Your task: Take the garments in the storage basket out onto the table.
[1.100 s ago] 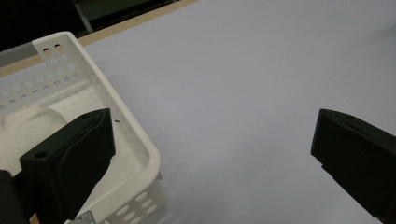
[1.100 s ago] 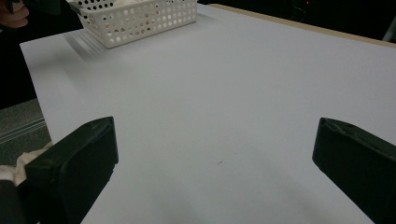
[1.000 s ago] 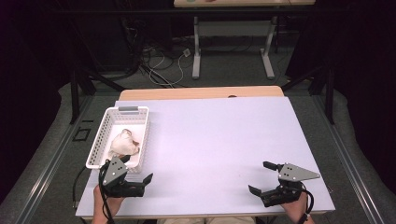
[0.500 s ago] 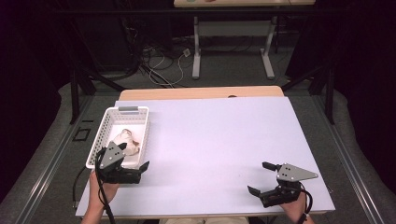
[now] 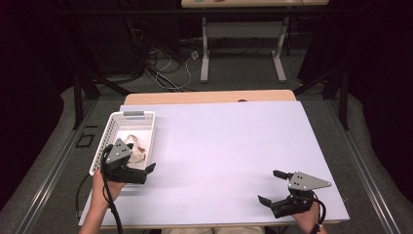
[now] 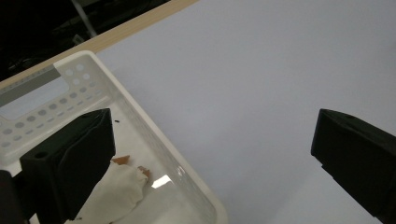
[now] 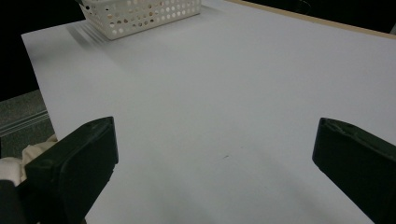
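You held the left tool over the near end of the white perforated basket at the bench's left edge, jaws spread wide and empty, one jaw inside the basket's wall and the other out over bare bench, seemingly lined up to reach for the contents. Inside lay a crumpled white cloth with small orange-brown patches, bunched on the basket floor close under the left jaw, apart from both. You parked the right tool at the bench's near right corner, well apart from the basket, its jaws also wide open and holding nothing, apparently kept clear of the work.
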The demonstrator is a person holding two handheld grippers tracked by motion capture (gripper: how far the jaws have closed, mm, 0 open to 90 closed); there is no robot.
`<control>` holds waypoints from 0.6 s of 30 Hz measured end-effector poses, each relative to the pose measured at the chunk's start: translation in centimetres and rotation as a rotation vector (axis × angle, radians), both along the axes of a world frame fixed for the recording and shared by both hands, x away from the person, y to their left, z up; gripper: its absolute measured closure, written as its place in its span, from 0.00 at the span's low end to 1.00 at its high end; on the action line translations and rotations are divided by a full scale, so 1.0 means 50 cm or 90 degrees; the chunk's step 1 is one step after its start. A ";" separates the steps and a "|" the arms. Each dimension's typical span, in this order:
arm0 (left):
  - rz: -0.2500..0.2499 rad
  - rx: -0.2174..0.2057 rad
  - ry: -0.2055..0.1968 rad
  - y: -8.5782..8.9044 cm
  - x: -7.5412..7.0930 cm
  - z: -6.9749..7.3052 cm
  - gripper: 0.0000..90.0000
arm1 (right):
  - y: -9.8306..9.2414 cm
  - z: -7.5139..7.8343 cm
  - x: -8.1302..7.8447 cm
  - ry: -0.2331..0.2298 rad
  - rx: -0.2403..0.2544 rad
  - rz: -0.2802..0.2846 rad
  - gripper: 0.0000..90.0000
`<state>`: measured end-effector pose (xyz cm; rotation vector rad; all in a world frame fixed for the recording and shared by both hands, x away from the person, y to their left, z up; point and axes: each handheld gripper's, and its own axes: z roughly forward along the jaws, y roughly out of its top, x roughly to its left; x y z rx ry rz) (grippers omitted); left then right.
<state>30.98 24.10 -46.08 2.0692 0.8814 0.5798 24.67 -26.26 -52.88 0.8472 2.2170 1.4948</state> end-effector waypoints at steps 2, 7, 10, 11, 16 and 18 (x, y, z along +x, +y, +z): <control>0.003 0.007 0.003 0.002 0.010 0.003 0.00 | 0.000 0.000 0.000 0.000 0.001 0.001 0.00; 0.007 0.022 0.017 0.011 0.036 0.014 0.00 | 0.001 0.000 -0.001 0.001 -0.002 0.000 0.00; 0.010 0.029 0.023 0.019 0.047 0.021 0.00 | 0.001 0.000 -0.001 0.000 -0.002 0.000 0.00; 0.010 0.029 0.023 0.019 0.047 0.021 0.00 | 0.001 0.000 -0.001 -0.001 -0.001 0.000 0.00; 0.017 0.035 0.035 0.039 0.064 0.035 0.00 | 0.004 0.000 -0.002 0.001 -0.004 0.005 0.00; 0.015 0.037 0.041 0.045 0.071 0.041 0.00 | 0.005 -0.002 -0.001 0.003 -0.011 0.006 0.00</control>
